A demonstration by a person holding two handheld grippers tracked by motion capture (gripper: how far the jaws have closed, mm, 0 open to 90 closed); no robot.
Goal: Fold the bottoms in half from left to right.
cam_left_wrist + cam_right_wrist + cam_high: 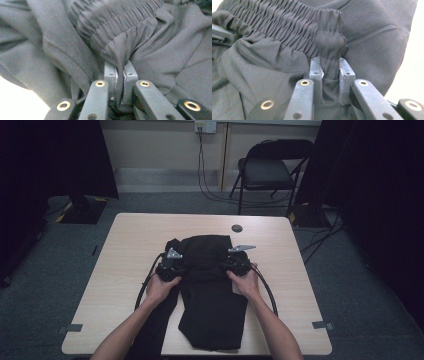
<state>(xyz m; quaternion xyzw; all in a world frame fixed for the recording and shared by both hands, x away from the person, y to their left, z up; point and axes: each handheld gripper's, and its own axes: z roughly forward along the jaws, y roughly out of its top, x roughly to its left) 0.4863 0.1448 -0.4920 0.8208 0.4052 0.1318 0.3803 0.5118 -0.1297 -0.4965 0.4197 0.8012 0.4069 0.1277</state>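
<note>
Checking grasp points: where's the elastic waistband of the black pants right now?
In the high view the waistband lies mid-table, folded over the black pants, between the left gripper and right gripper, each clamped on it.

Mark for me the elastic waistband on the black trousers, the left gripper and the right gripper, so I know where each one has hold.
elastic waistband [287, 27], right gripper view, on its gathered ribbing.
left gripper [120, 75], left gripper view, between the pads pinching a fold of cloth.
right gripper [331, 72], right gripper view, between the pads clamping the bunched waistband.

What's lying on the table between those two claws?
The black trousers: in the high view their folded cloth spans from the left claw to the right claw, each pinching the gathered waistband.
</note>
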